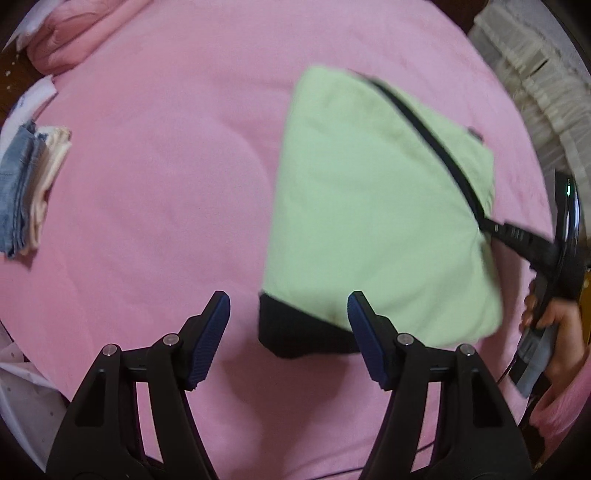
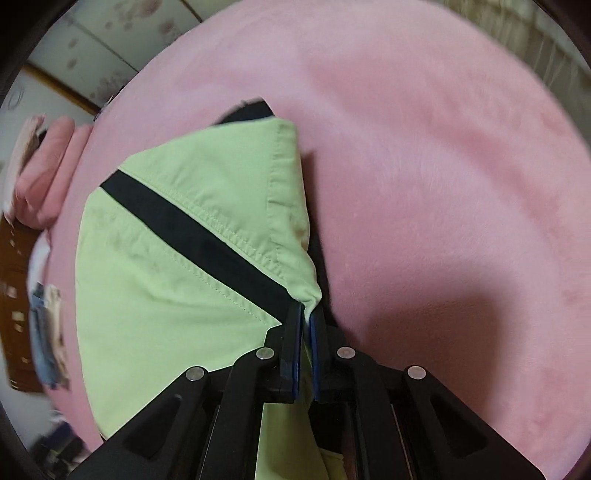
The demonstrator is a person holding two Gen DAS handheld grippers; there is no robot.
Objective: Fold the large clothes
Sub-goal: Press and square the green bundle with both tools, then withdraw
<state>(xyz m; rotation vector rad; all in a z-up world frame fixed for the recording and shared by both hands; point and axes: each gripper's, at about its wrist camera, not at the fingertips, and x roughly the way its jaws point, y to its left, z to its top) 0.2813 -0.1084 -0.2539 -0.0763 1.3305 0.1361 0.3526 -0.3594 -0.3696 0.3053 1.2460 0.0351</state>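
A light green garment (image 1: 369, 206) with a black stripe and a black hem lies folded on the pink blanket (image 1: 166, 184). My left gripper (image 1: 288, 306) hangs open above the blanket, its fingers either side of the garment's black corner (image 1: 295, 336), with nothing gripped. In the right wrist view my right gripper (image 2: 306, 310) is shut on the green garment (image 2: 166, 295), pinching a corner of the fabric where the black stripe (image 2: 207, 240) ends. The right gripper (image 1: 491, 227) also shows at the garment's right edge in the left wrist view, held by a hand (image 1: 557, 325).
A small stack of folded clothes (image 1: 26, 188), blue and cream, lies at the blanket's left edge. Pink bedding (image 1: 74, 33) is bunched at the far left corner. A pale curtain (image 1: 535, 85) hangs past the bed on the right.
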